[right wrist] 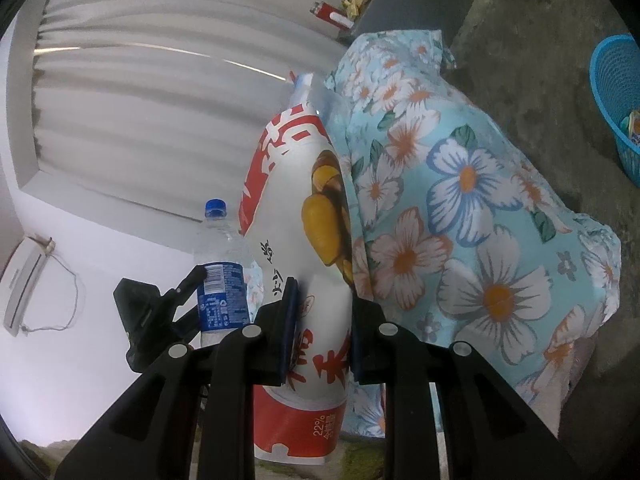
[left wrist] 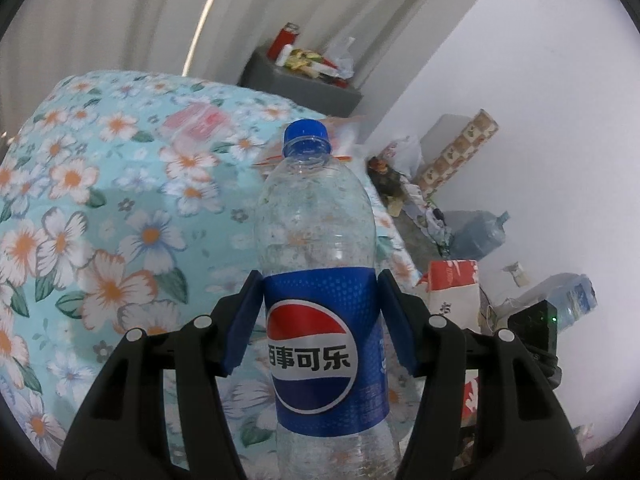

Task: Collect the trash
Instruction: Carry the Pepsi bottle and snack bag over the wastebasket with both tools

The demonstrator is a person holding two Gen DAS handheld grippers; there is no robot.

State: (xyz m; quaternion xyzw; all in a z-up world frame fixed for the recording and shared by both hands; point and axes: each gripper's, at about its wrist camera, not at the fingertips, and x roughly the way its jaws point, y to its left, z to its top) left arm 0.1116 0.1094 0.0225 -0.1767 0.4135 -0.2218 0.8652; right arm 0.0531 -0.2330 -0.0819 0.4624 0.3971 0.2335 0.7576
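Left gripper squeezes empty bottle btwn its pads, right gripper pinches snack bag w/ narrow jaws; hold both tight & steady, carry to blue basket.

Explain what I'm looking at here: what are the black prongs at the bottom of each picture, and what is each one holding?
Each picture comes from a fisheye camera on a handheld claw, looking along its two fingers. In the left wrist view, the left claw grips an empty Pepsi bottle around its blue label, cap up. In the right wrist view, the right claw pinches a white and red snack bag; the bottle and left claw also show there at its left. Behind both lies a floral cloth over a surface. A blue basket stands on the floor at the right edge.
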